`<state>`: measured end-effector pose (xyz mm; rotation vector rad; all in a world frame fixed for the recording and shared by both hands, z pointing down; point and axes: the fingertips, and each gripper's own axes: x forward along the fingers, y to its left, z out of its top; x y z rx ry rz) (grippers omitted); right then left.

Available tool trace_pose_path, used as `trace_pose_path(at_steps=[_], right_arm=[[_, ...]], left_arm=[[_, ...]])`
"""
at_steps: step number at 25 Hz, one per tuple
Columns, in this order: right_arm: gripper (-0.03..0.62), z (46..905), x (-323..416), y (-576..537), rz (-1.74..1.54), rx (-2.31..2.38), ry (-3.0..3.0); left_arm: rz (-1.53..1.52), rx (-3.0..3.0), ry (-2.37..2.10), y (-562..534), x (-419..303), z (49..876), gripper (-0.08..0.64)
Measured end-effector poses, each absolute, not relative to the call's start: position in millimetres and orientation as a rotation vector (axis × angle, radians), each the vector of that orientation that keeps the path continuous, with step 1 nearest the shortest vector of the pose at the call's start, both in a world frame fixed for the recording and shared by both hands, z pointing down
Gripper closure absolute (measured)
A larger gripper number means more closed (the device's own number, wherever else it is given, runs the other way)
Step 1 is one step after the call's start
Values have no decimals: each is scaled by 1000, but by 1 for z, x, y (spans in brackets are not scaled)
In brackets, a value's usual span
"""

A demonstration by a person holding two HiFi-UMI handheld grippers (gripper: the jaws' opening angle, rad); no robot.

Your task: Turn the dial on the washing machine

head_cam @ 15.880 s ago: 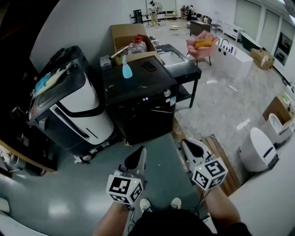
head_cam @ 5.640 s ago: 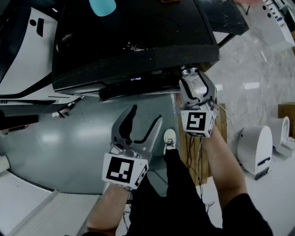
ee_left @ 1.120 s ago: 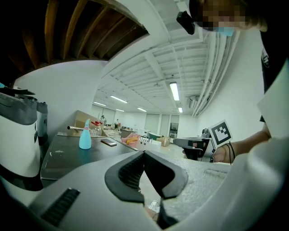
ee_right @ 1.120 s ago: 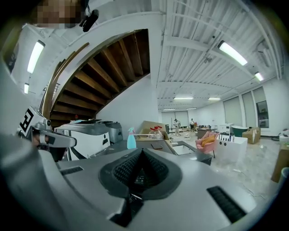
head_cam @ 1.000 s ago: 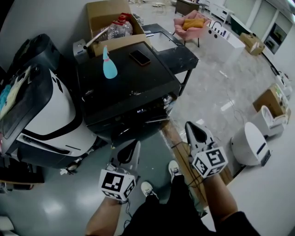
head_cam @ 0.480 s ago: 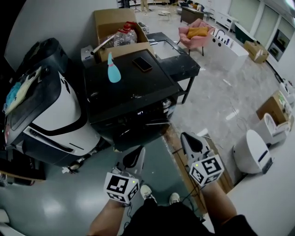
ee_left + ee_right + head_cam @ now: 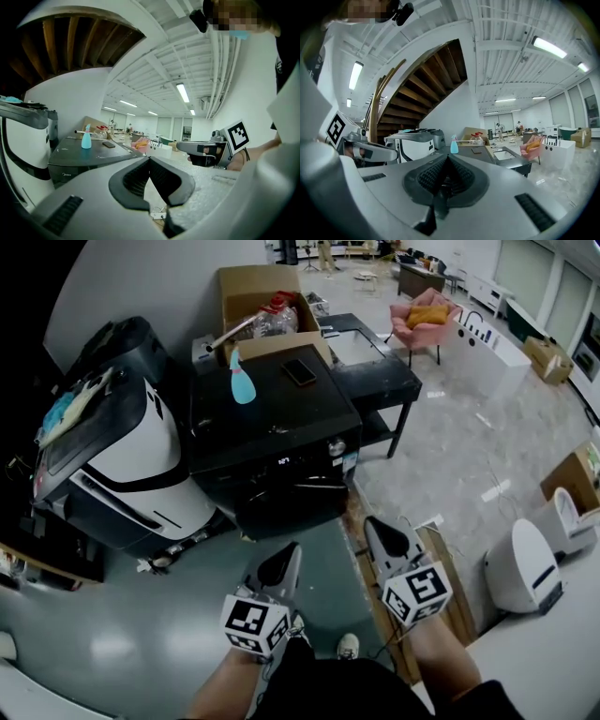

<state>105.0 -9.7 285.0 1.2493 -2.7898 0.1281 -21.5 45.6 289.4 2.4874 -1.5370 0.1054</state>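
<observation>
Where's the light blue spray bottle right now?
Head view, upper left of centre: the light blue spray bottle stands on the black washing machine's top, left of the dark phone.

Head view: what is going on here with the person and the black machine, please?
A person stands apart from the black boxy washing machine, a two-jaw gripper in each hand. The left gripper and right gripper are both shut and empty, held low. Neither touches the small silver round dial on the machine's front.

Big open lab hall: washing machine (image 7: pixel 277 442), cardboard box (image 7: pixel 251 287), pink armchair (image 7: pixel 427 322).
</observation>
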Motion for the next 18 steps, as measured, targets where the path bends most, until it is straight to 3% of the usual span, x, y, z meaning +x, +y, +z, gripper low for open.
trace_pose_path(at_steps=[11, 18], right_arm=[[594, 295, 148, 32, 201, 1162, -2853], [594, 307, 139, 57, 258, 1115, -2850]], left_arm=[[140, 2406, -1643, 99, 23, 293, 557], [150, 2365, -1678, 126, 14, 298, 557]])
